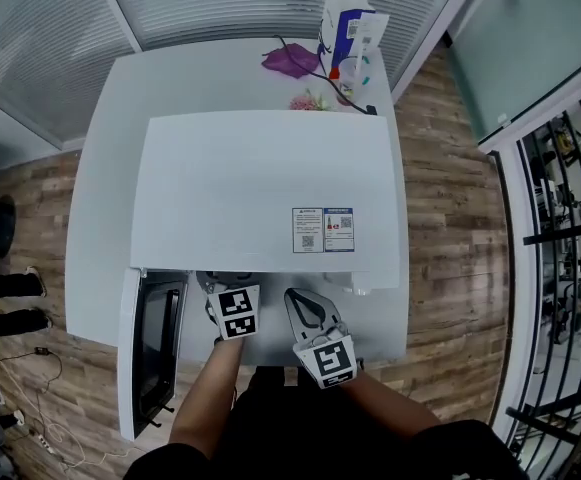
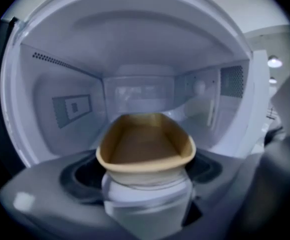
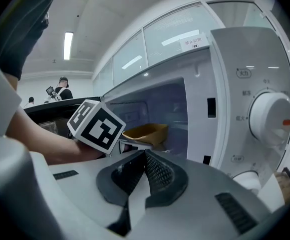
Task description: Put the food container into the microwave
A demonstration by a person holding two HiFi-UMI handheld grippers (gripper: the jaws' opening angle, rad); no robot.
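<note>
Gripping the food container (image 2: pixel 145 146) in the left gripper's (image 2: pixel 147 184) jaws, we are holding it inside the open microwave (image 1: pixel 260 183), release not yet done, while the right gripper (image 3: pixel 145 164) is idling, jaws together, empty.

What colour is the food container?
The shallow food container is tan-yellow, best seen in the left gripper view.

A white table (image 1: pixel 100 168) stands on the wood floor (image 1: pixel 450 198). The microwave (image 1: pixel 260 188) sits on it and covers most of the top. Behind it, near the far edge, are an upright paper bag (image 1: pixel 348 33), a purple flower (image 1: pixel 292 61) and a small pink bloom (image 1: pixel 308 101).
</note>
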